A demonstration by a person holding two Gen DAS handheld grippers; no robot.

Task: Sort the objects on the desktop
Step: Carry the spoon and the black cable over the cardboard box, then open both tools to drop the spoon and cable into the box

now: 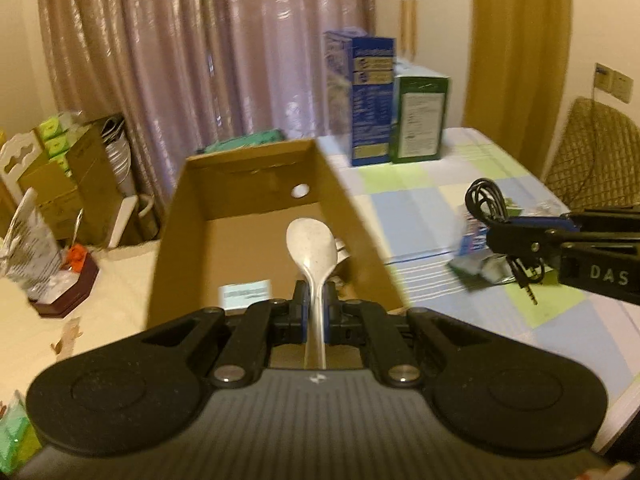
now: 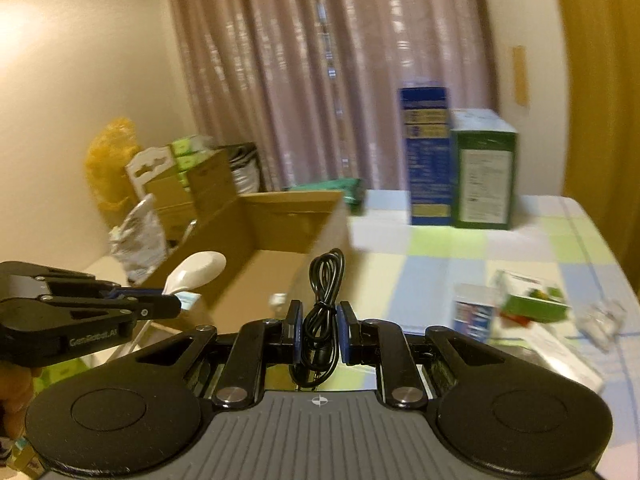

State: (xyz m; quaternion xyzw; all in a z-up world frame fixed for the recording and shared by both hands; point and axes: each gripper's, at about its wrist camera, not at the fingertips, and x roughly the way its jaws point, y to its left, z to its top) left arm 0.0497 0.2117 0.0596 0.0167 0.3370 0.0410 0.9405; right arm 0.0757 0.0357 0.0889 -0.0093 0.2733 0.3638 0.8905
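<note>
Overhead, smooth white spoon (image 1: 312,246), corrugated cardboard box (image 1: 256,184).

The left tool (image 1: 317,300) is clamped on the handle of a white spoon (image 1: 313,254), whose bowl points forward over the open cardboard box (image 1: 256,184); a pale label (image 1: 245,294) lies on the box floor to the left of the spoon. At the right edge the right tool (image 1: 516,240) grips a coiled black cable (image 1: 486,200), its plug hanging down above the checked surface (image 1: 420,208), with small blurred packets lying beneath it. At the far end of the surface a blue carton (image 1: 370,100) and a green carton (image 1: 420,120) stand upright side by side before the curtain (image 1: 200,60).
</note>
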